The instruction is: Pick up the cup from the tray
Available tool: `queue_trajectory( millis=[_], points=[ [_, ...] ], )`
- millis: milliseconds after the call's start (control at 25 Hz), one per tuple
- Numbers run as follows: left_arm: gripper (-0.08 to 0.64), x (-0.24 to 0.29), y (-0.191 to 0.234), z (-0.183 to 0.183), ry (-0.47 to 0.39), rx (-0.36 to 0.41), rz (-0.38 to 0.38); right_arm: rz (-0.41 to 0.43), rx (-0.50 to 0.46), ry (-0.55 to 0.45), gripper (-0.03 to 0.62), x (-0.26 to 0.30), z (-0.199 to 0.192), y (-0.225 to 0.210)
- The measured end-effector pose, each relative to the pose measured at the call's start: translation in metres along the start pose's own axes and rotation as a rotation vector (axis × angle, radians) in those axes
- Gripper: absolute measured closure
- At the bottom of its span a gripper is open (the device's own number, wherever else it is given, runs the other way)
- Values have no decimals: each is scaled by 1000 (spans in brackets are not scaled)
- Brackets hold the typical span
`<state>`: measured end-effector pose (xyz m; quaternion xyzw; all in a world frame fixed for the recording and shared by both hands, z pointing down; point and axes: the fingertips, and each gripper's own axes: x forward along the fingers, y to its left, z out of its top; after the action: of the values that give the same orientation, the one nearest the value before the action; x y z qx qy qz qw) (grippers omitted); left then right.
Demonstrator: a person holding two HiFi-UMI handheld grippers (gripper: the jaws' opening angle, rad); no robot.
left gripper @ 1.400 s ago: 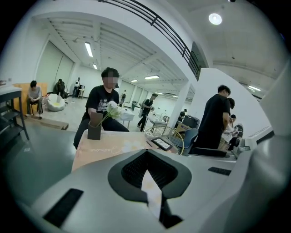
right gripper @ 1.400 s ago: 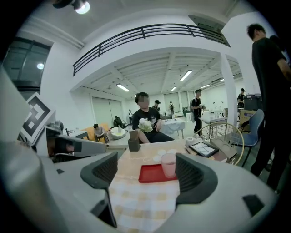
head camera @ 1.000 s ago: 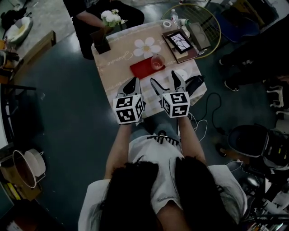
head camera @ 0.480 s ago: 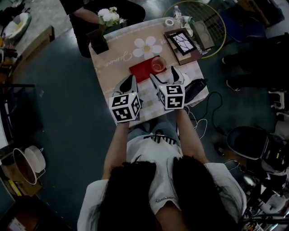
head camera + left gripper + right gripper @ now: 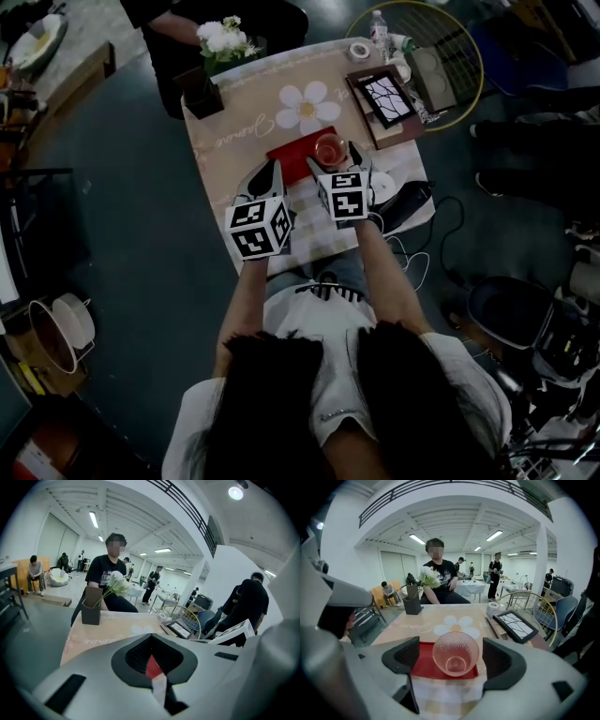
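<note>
Right tool [image 5: 453,660] hovers with jaws spread wide, framing the cup [image 5: 455,652] upright on the red tray [image 5: 423,663], seemingly lined up to grip it, while left tool [image 5: 152,641], closed and empty, idles beside.

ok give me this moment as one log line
phase: pre-grasp | right gripper: open, jaws either side of cup, no contact | cup: upright on red tray | left gripper: shut, empty
</note>
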<state>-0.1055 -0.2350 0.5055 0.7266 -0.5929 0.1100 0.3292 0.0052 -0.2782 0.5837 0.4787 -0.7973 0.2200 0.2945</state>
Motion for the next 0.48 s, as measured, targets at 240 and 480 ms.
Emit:
queue_trajectory(
  millis=[240, 480],
  points=[
    [554, 13, 9, 1, 21, -13, 34, 2, -14, 56, 187, 24, -7, -6],
    [554, 25, 6, -2, 37, -12, 38, 9, -57, 99, 189, 34, -11, -7]
  ],
)
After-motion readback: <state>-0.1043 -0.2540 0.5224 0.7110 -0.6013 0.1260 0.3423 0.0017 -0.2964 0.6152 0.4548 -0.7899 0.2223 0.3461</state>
